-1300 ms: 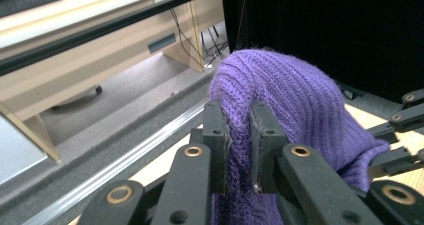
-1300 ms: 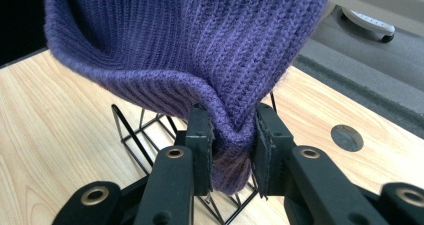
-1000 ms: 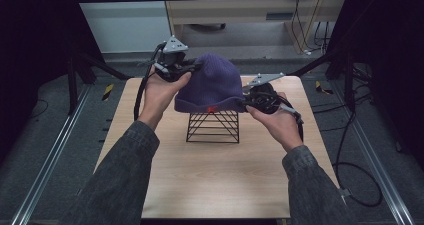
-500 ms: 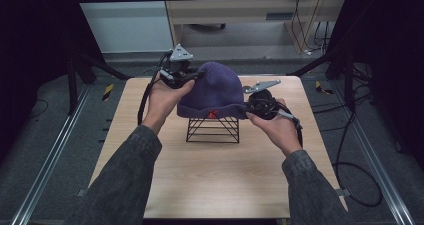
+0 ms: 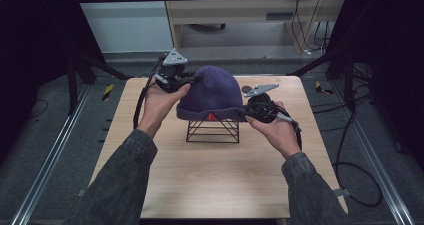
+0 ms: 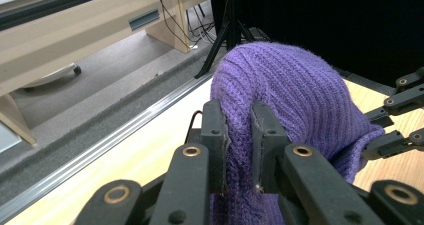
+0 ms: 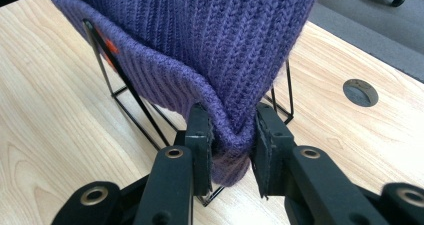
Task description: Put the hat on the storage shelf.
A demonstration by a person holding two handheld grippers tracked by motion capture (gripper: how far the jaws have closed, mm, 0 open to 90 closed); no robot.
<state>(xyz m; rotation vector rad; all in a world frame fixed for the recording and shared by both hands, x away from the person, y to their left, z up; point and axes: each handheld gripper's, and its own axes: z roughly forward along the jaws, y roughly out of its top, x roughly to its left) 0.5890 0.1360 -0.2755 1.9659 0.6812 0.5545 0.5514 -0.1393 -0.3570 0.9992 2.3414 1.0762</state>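
You are working with one purple knit hat [image 5: 212, 92], pinched between your two sets of tongs: one left gripper [image 6: 239, 145] and one right gripper [image 7: 233, 152]. One black wire stand [image 5: 212, 130] is sitting under the hat, between the tongs. One wooden table [image 5: 210, 180] is lying below them, with one round hole [image 7: 360, 92] beyond the right tongs.
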